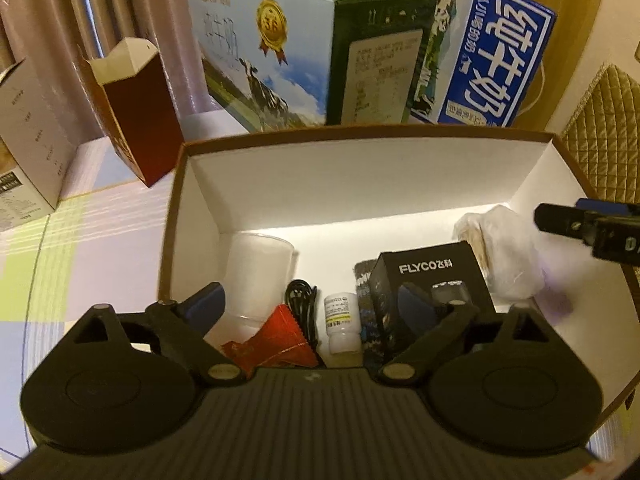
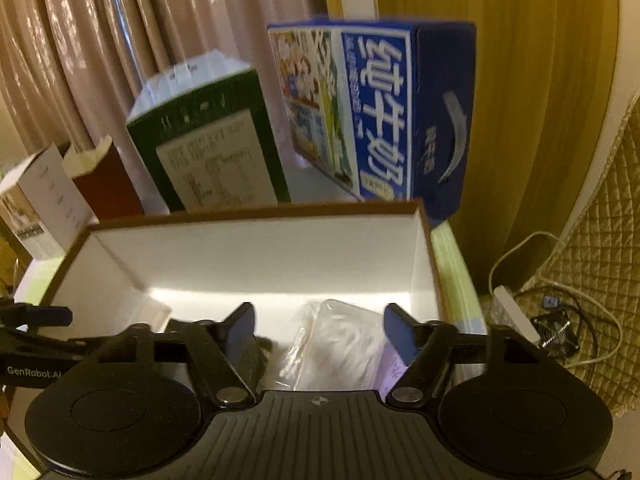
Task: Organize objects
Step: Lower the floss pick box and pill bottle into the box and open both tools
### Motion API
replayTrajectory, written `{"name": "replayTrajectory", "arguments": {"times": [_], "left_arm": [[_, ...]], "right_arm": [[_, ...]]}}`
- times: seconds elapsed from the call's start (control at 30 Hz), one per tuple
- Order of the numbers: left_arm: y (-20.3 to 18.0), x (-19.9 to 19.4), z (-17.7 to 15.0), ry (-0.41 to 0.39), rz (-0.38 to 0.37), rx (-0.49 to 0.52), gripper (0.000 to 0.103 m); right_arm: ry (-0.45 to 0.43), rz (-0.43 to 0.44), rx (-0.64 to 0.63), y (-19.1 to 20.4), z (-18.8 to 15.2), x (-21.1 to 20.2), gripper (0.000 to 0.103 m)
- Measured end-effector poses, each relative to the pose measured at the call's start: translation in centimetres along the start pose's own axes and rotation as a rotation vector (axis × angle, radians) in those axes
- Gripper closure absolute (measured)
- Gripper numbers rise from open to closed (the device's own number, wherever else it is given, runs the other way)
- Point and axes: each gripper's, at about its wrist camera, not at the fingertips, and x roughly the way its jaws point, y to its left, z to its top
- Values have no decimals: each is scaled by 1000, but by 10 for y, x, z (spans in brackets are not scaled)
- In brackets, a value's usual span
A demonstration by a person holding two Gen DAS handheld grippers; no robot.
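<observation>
Both pairs of fingers stand spread wide and hold nothing: the left gripper (image 1: pixel 312 308) hangs over the near left part of the open box (image 1: pixel 360 168), and the right gripper (image 2: pixel 320 328) hangs over its near right part. Beyond the box's far wall stand a green-ended milk carton (image 1: pixel 280 48) and a blue milk carton (image 1: pixel 492 56), with a dark red carton (image 1: pixel 140 120) to the far left on the checked tablecloth (image 1: pixel 60 260). Inside the box, from large to small, lie a crumpled plastic bag (image 2: pixel 340 344) at the right, a black FLYCO box (image 1: pixel 432 280), a clear plastic cup (image 1: pixel 256 272) at the left, a red packet (image 1: pixel 280 340), a coiled black cable (image 1: pixel 300 296) and a small white bottle (image 1: pixel 340 320).
</observation>
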Motion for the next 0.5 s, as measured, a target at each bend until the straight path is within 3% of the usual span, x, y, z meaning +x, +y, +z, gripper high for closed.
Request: {"name": "replayTrajectory", "arguments": {"times": [0.5], "left_arm": [[0, -61, -11, -108, -4, -8, 2]], "right_arm": [[-44, 76, 37, -2, -26, -68, 3]]}}
